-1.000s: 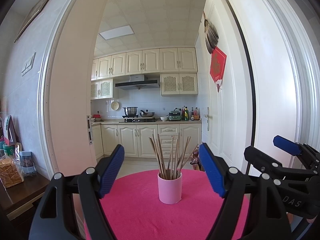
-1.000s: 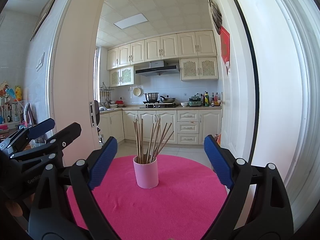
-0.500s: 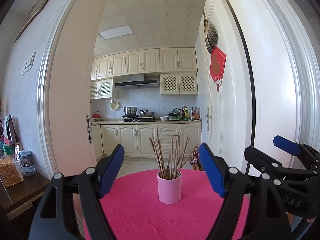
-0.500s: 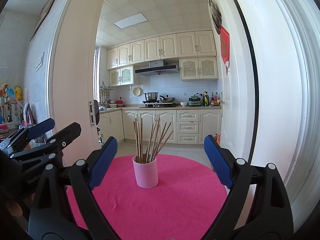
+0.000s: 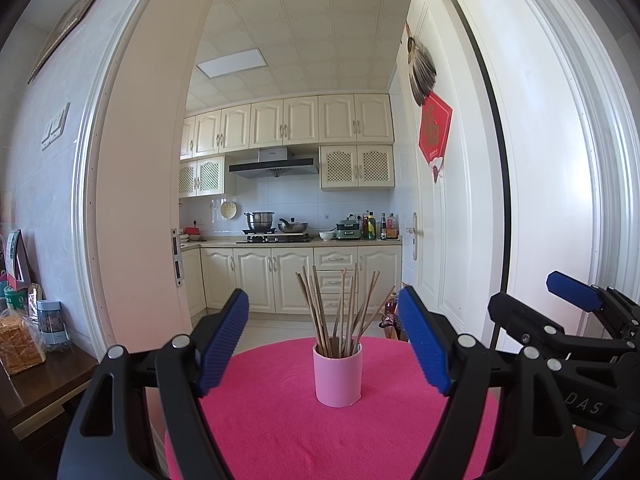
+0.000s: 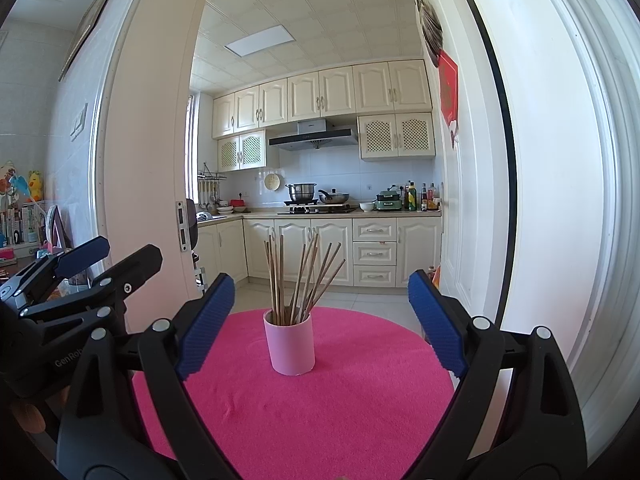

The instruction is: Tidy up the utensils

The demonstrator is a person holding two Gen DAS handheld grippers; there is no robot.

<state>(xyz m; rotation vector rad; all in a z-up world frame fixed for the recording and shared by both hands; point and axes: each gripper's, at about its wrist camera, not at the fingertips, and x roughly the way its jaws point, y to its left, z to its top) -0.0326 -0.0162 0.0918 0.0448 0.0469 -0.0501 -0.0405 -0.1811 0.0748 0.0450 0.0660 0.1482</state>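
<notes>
Nearest, the left tool (image 5: 323,334) and right tool (image 6: 320,318) both gape wide with nothing between their ribbed blue pads. Beyond them, mid-counter (image 5: 280,420) on fuzzy round pink cloth, a smooth pink cylindrical cup (image 5: 338,374) holds splayed wooden chopsticks (image 5: 340,312). Only the left view shows bagged bread (image 5: 18,344); only the right shows hanging ladles (image 6: 208,194).
</notes>
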